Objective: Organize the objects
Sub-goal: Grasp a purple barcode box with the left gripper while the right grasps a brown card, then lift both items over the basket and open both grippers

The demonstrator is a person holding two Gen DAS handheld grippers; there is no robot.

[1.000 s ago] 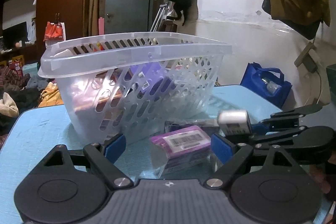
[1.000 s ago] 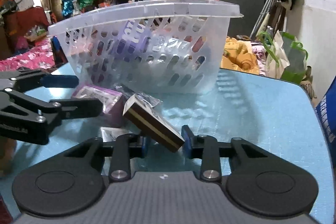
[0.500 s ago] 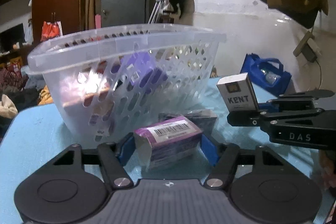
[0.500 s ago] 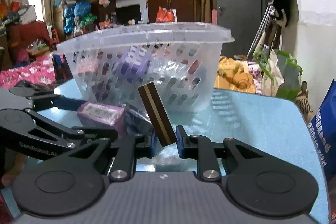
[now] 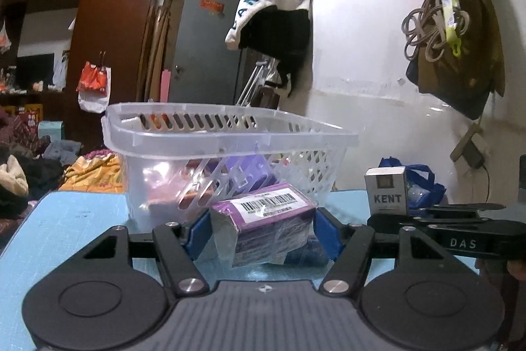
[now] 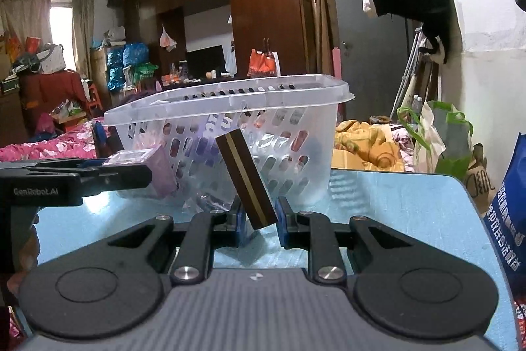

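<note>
My left gripper [image 5: 261,231] is shut on a purple box [image 5: 263,217] with a barcode label, its blue pads pressed on both sides, just above the table. A clear slotted plastic basket [image 5: 230,134] stands right behind it with several items inside. To the right, my right gripper [image 5: 384,217] holds a KENT cigarette pack [image 5: 388,189] upright. In the right wrist view, my right gripper [image 6: 259,216] is shut on the pack [image 6: 245,180], its brown, gold-striped edge tilted left before the basket [image 6: 230,97]. My left gripper [image 6: 131,173] holds the purple box [image 6: 154,173] at left.
A dark wrapped packet [image 5: 302,252] lies on the light blue table [image 5: 65,219] under the purple box. A blue printed bag [image 6: 506,219] stands at the table's right edge. Bags and a cap hang on the white wall [image 5: 361,71] behind.
My left gripper closed on the purple box and raised it off the table. My right gripper tipped the cigarette pack from slanted to nearly upright and lifted it a little.
</note>
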